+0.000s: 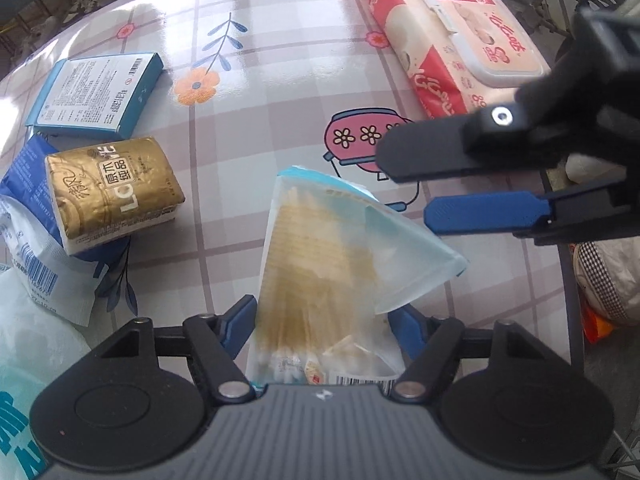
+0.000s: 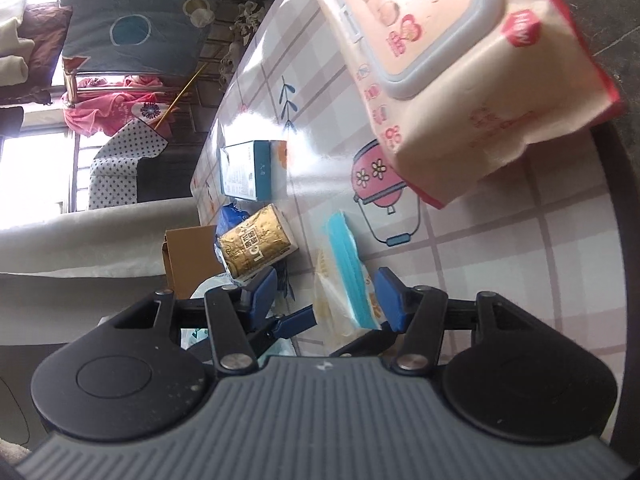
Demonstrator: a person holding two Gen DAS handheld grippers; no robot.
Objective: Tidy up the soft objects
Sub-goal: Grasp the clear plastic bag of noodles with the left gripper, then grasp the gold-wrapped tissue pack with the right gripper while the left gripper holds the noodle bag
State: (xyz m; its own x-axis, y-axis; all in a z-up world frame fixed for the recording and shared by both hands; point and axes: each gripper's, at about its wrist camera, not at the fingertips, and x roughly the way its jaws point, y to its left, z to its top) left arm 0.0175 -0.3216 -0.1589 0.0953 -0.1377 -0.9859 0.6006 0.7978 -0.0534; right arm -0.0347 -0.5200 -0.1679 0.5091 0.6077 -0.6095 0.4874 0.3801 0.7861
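Tissue pack (image 1: 320, 264), soft, clear film with a teal edge and tan print, clamped between the blue pads of the left gripper (image 1: 322, 320), its far end over the table (image 1: 280, 12). In the right wrist view the same pack (image 2: 344, 276) lies between the fingers of the right gripper (image 2: 328, 296), whose jaws stand apart and do not close on it; in the left view those fingers (image 1: 480, 208) sit just right of the pack, spread. Glossy plaid cloth with flower prints covers the table; bare cloth lies ahead of the pack. Wipes pack (image 1: 452, 40), red and cream with a hard oval lid, rests at the far right, near the dark table rim. Gold pack (image 1: 116, 192), crinkled foil, lies left, leaning on white and blue bags (image 1: 44, 256). Teal box (image 1: 96, 94), flat and rigid, lies just behind it.
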